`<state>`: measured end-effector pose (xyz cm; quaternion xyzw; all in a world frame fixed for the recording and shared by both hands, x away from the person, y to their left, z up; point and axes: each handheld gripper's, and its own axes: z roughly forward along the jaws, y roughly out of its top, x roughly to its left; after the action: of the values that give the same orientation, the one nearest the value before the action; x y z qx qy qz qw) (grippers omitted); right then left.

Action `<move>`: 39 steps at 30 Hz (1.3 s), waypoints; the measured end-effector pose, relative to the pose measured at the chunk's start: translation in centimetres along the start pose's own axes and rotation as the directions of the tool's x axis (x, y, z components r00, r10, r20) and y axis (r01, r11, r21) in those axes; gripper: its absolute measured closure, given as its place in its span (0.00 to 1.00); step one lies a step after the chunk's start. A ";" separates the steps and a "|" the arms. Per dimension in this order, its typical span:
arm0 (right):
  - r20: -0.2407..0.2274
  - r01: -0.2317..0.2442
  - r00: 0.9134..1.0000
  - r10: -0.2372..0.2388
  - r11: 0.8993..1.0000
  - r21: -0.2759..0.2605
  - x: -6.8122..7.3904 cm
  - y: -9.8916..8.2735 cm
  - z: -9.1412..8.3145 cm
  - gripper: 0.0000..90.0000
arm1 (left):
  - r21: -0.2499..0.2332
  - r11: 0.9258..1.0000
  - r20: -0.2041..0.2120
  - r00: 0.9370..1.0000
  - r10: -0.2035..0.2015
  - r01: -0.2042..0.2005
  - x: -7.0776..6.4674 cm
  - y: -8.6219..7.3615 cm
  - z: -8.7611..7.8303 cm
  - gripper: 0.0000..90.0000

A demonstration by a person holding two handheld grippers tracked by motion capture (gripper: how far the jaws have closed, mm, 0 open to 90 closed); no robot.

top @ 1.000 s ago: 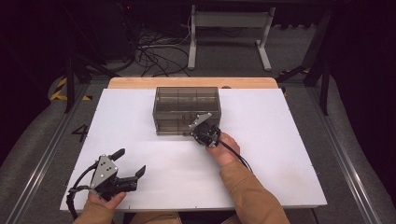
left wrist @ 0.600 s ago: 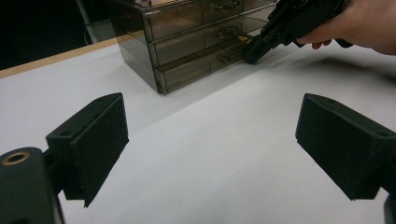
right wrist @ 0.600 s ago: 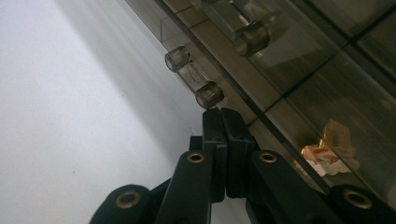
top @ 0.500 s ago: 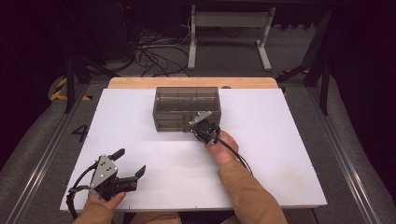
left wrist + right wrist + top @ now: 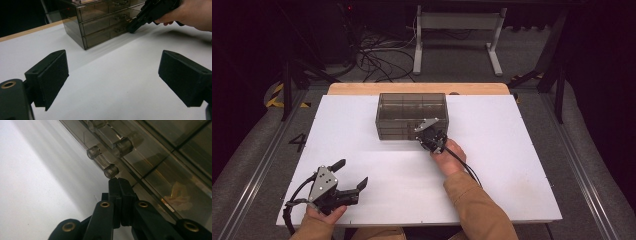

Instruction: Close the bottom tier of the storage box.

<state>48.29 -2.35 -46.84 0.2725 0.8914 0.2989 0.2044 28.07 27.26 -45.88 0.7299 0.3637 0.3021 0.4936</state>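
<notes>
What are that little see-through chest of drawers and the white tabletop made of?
The small smoke-tinted chest of drawers looks like glossy transparent plastic: you see through its walls, and its clear handles catch highlights. The white tabletop seems a matte coated board, showing soft shadows without glare; a wooden edge strip hints at wood beneath.

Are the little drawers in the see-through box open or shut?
Shut. In the left gripper view, every drawer front of the drawer box sits flush. The right gripper, jaws closed, only touches the bottom drawer.
</notes>
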 end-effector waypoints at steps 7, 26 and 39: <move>-0.012 -0.013 1.000 0.013 1.000 0.005 0.1 0.0 -0.7 0.96 | -0.003 1.000 0.004 1.000 0.000 0.000 0.0 0.1 0.0 0.11; -0.037 0.015 0.999 -0.017 0.999 -0.040 1.0 0.6 -3.6 0.88 | -0.001 1.000 0.009 1.000 -0.003 0.003 0.0 0.1 0.2 0.11; -0.106 -0.030 0.994 0.022 0.997 -0.076 0.9 0.5 -6.0 0.64 | 0.001 1.000 0.014 1.000 -0.001 0.001 -0.1 0.2 0.4 0.11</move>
<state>44.64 -3.99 -42.27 0.2597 0.8852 0.3496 0.1637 28.39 26.97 -45.84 0.7322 0.3608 0.2963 0.4959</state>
